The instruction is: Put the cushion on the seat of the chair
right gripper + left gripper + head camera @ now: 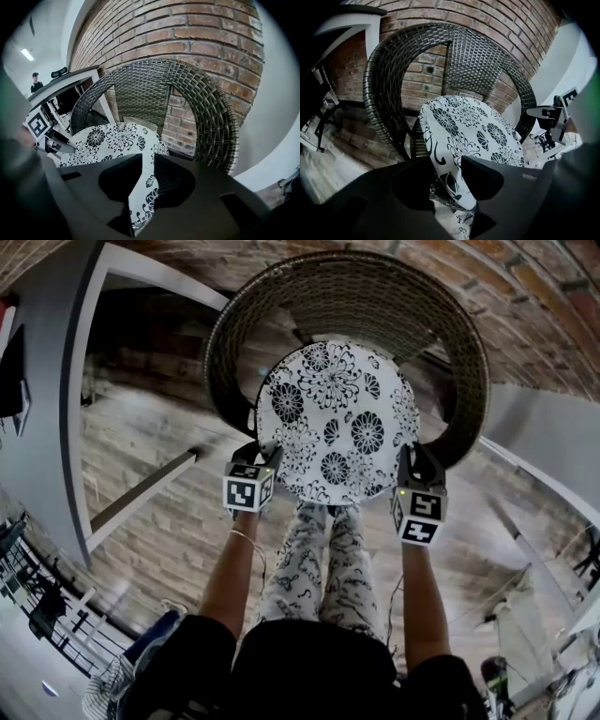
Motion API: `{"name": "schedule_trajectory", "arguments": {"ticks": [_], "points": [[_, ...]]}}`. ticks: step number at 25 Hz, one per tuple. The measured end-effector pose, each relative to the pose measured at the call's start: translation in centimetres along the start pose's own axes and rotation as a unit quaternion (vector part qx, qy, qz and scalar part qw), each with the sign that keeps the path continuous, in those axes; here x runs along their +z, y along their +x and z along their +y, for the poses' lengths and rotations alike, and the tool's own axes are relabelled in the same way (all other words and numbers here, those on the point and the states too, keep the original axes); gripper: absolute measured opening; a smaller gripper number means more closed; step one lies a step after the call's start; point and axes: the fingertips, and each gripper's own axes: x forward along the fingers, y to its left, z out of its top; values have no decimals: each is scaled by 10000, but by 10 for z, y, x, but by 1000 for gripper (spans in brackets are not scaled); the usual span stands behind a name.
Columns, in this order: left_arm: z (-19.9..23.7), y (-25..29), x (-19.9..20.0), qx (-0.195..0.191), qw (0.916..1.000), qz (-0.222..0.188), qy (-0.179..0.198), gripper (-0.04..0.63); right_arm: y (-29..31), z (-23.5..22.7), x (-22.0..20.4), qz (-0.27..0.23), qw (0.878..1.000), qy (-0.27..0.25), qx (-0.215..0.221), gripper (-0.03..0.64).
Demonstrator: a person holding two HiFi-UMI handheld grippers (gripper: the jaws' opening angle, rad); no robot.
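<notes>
We hold a round white cushion (336, 423) with black flower print over the seat of a dark wicker chair (469, 362), one gripper at each side of its near edge. The cushion sits inside the curve of the chair's woven backrest and covers most of the seat; from the left gripper view it looks slightly tilted, and we cannot tell whether it rests fully on the seat.

Our left gripper (255, 454) has its jaws spread wide. The cushion's rim runs between them, but the pads do not squeeze it. Our right gripper (412, 463) has its jaws pinched on the cushion's rim, with only the thin edge of fabric between them.

Both grippers point steeply down. Our legs in patterned trousers (323, 559) stand just in front of the chair. The chair stands on a wooden floor (141, 437) against a brick wall (201, 33)
</notes>
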Motion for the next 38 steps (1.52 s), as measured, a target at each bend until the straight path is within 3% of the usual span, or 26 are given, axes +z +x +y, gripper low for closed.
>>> {"name": "schedule_trajectory", "arguments": {"ticks": [12, 20, 32, 38], "points": [[8, -16, -10, 212, 9995, -23, -238, 166, -7, 5, 4, -98, 9999, 106, 23, 78], [1, -44, 13, 230, 9981, -450, -343, 166, -25, 5, 20, -266, 9992, 302, 2, 74], [-38, -103, 71, -136, 9908, -1327, -247, 166, -67, 3, 50, -604, 9960, 660, -56, 44], [-76, -129, 91, -590, 9856, -1586, -76, 147, -100, 5, 67, -855, 9917, 955, 69, 29]]}}
